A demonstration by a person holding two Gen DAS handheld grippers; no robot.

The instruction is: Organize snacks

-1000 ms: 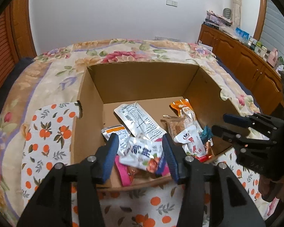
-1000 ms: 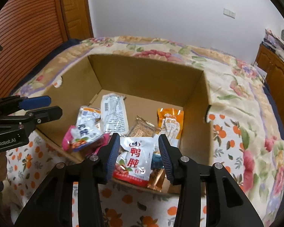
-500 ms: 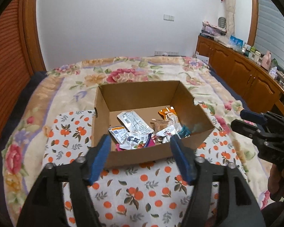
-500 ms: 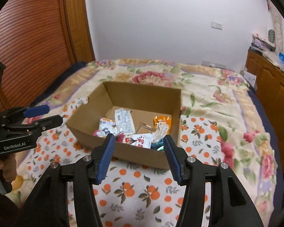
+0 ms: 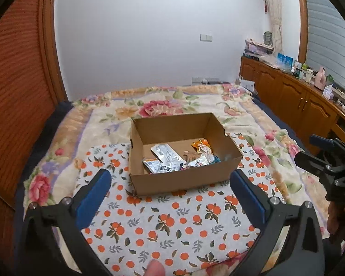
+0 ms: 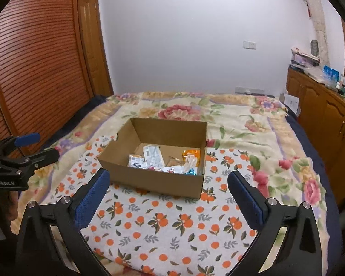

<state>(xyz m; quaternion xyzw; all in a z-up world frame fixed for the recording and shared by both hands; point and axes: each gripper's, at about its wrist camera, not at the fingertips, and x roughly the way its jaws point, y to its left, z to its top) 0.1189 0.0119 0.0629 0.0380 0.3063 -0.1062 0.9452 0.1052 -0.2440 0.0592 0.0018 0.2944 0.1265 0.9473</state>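
Both the left gripper [image 5: 170, 193] and the right gripper [image 6: 168, 192] are hanging wide open and empty. The cardboard box [image 5: 184, 179] is sitting ahead of the fingers, well apart, on the orange-print cloth [image 5: 172, 225]. Its long axis is running across the fingers. The snack packets [image 5: 170, 158] inside are looking light, crinkly and slippery, best pinched at a flat sealed edge.

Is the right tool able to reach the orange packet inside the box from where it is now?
Probably yes. The right tool is open and empty, the cardboard box has no lid, and the orange packet lies uncovered near its right wall.
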